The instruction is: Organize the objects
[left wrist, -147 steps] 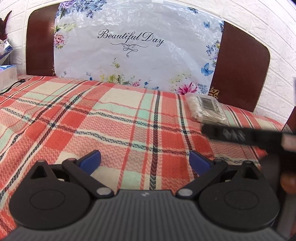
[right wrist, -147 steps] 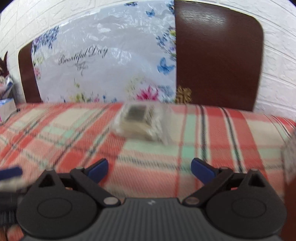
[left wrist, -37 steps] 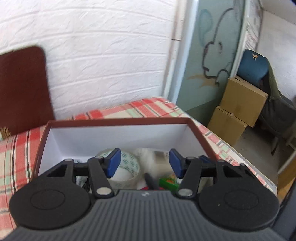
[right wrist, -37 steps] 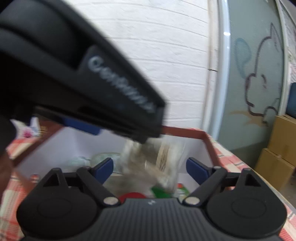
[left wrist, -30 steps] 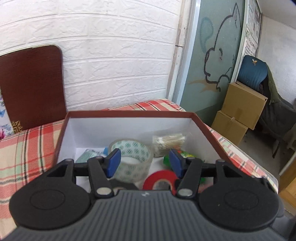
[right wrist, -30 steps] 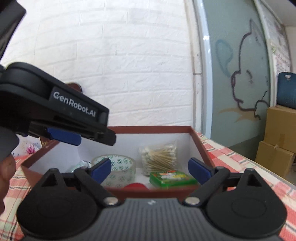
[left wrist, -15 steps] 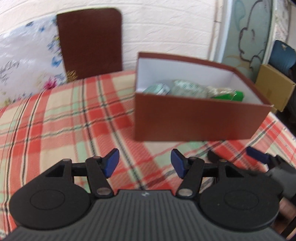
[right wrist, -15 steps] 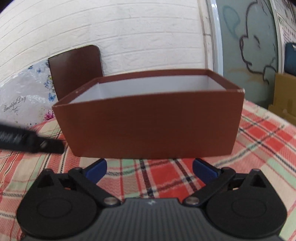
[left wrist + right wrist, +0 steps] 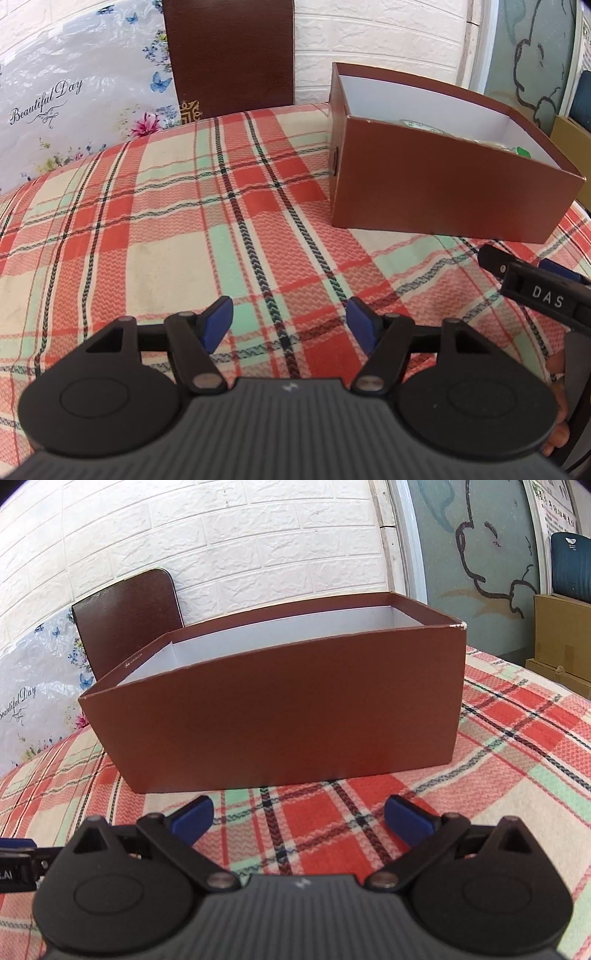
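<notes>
A brown cardboard box (image 9: 436, 184) with a white inside stands on the plaid cloth at the right of the left wrist view. Over its rim only the top of a clear tape roll (image 9: 421, 124) and a bit of a green pack (image 9: 521, 150) show. My left gripper (image 9: 290, 324) hovers low over bare cloth to the left of the box; its jaws are opening and nothing is between them. In the right wrist view the box's brown wall (image 9: 280, 716) fills the middle and hides the contents. My right gripper (image 9: 299, 818) stands wide open and empty just in front of that wall.
A plaid cloth (image 9: 147, 236) covers the surface. Against the white brick wall lean a dark brown board (image 9: 229, 55) and a flowered plastic bag (image 9: 66, 103). Cardboard cartons (image 9: 561, 642) and a blue chair stand on the floor beyond the right edge.
Both grippers pulled back out of the box and sank toward the cloth. The left swung away to the left and its jaws widened. The swab pack stays in the box.
</notes>
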`<state>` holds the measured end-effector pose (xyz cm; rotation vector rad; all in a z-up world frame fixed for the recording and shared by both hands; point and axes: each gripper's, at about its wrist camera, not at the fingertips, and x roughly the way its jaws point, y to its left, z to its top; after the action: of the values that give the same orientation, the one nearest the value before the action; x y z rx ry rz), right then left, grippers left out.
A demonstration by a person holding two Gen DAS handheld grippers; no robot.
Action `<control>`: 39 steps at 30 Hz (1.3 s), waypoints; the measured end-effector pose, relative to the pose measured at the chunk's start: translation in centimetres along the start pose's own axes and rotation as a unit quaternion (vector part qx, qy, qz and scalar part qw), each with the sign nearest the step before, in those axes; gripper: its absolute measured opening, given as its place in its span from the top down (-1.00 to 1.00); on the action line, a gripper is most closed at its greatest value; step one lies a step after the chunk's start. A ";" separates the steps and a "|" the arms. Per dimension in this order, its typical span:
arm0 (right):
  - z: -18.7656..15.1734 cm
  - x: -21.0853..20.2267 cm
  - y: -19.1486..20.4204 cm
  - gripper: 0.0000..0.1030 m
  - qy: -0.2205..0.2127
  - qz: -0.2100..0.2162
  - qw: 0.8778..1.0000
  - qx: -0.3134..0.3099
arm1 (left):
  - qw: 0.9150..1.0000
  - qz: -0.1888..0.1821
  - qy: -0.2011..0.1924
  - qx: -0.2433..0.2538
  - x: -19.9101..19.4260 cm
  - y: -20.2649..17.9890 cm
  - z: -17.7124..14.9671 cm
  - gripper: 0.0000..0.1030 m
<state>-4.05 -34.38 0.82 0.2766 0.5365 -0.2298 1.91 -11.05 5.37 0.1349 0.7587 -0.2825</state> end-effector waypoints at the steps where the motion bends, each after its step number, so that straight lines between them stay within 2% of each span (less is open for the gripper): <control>1: 0.0 0.0 0.0 -0.99 0.001 -0.001 1.000 0.000 | 1.000 0.001 -0.001 -0.001 -0.1 0.1 0.0 -0.35; 6: 0.0 -0.1 0.3 -0.99 0.005 -0.015 1.000 -0.004 | 1.000 -0.004 -0.005 0.004 -0.6 0.4 0.0 -0.43; 10: -0.1 -1.0 0.5 -0.99 0.011 -0.027 1.000 -0.011 | 1.000 0.001 -0.019 -0.001 -1.5 0.8 0.1 -0.62; 13: 0.0 -2.4 0.6 -0.99 0.012 -0.010 1.000 -0.009 | 1.000 0.007 -0.031 -0.004 -2.1 1.1 0.4 -0.77; 14: 0.1 -3.0 0.6 -0.99 0.011 -0.003 1.000 -0.008 | 0.999 -0.003 -0.035 -0.003 -2.3 1.2 0.5 -0.82; 20: 2.9 -6.7 0.2 -1.00 -0.033 0.021 0.999 0.010 | 0.999 -0.008 -0.046 0.008 -3.5 1.0 0.8 -0.99; 25: 4.9 -9.1 0.4 -1.00 -0.054 0.033 0.997 0.034 | 0.998 0.004 -0.062 0.029 -4.8 0.4 1.2 -1.00; 28: 5.7 -9.4 1.1 -1.00 -0.028 0.037 0.999 0.028 | 0.997 0.019 -0.068 0.039 -5.3 0.0 1.3 -1.00; 32: 5.8 -9.6 1.8 -1.00 -0.007 0.070 0.997 0.034 | 0.995 0.037 -0.080 0.042 -6.1 -0.3 1.5 -1.00; 39: 5.6 -10.3 3.1 -1.00 -0.017 0.043 0.999 0.005 | 0.992 0.056 -0.103 0.052 -7.4 -0.7 1.5 -1.00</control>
<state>-9.17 -31.74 11.54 0.3043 0.4894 -0.1534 -2.41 -10.57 11.59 0.2423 0.5288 -0.2253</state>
